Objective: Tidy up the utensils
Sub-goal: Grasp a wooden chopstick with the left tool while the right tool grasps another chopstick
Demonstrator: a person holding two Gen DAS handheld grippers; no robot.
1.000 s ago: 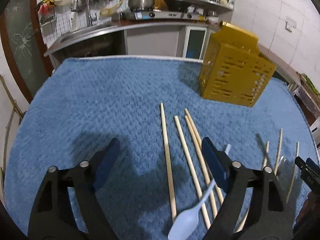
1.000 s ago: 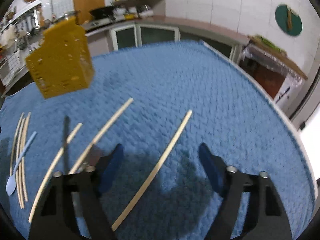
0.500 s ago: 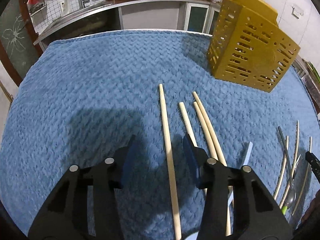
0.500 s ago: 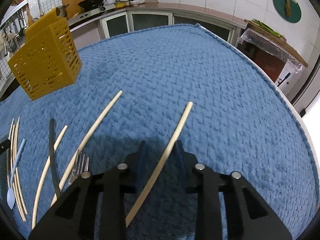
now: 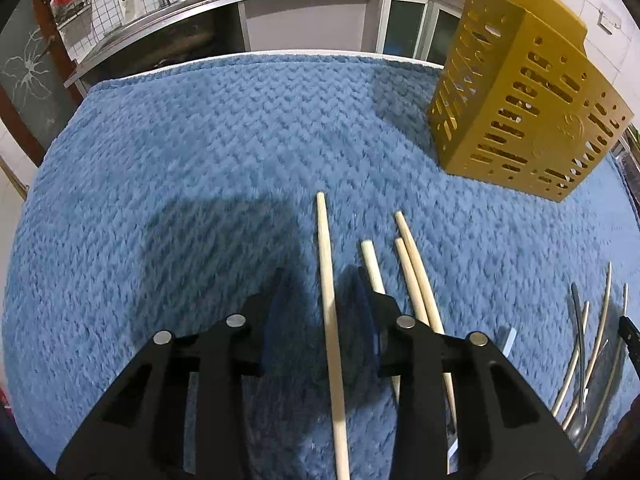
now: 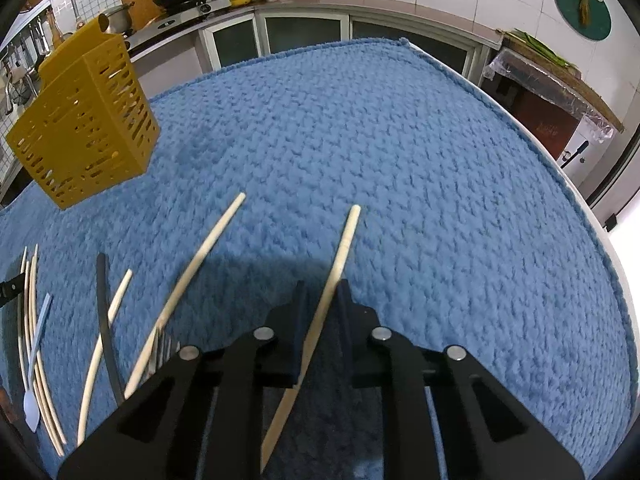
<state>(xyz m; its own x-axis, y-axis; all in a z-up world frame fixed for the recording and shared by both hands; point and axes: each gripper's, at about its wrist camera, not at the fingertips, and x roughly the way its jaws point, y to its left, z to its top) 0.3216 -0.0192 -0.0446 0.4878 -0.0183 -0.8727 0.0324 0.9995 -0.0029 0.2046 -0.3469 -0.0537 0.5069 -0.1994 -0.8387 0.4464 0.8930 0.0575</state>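
My left gripper straddles a long wooden chopstick on the blue mat; its jaws are narrowed around the stick with small gaps still showing on both sides. Three more chopsticks lie just right of it. My right gripper is shut on another chopstick, whose tip points forward. The yellow slotted utensil holder stands at the back right of the left wrist view and shows at the back left in the right wrist view.
In the right wrist view, loose chopsticks, a black-handled fork and a pale blue spoon lie to the left. The mat's edge curves along the right. Kitchen counters stand behind.
Both grippers have dropped lower and moved forward, and their jaws have closed in around a chopstick each. The right one now pinches its chopstick.
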